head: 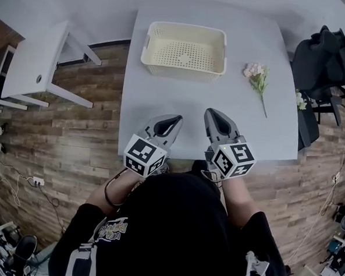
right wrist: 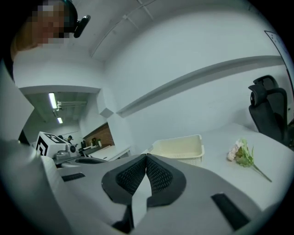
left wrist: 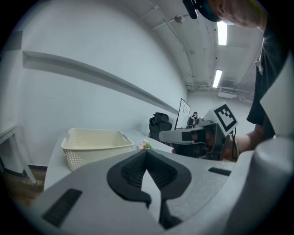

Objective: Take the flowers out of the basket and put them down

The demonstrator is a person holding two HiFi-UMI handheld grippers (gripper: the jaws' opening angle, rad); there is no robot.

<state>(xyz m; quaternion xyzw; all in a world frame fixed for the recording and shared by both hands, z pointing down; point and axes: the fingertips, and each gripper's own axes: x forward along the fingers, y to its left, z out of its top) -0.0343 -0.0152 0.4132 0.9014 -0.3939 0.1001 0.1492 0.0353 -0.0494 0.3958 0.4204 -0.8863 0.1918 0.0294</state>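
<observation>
Pink flower sprig (head: 257, 75) with green stem lies on grey tabletop (head: 192, 106), apart from cream perforated plastic basket (head: 185, 71). Left gripper (head: 175, 119) and right gripper (head: 212, 113): jaws pressed together, holding nothing.

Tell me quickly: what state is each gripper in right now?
Left gripper: closed, holding nothing.
Right gripper: closed, holding nothing.

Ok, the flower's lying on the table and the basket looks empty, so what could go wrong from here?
1. The flower lies loose toward the table's right side; a careless sweep of the shut right gripper could push it off.
2. The basket sits close to the far edge, so a nudge might shove it off.
</observation>
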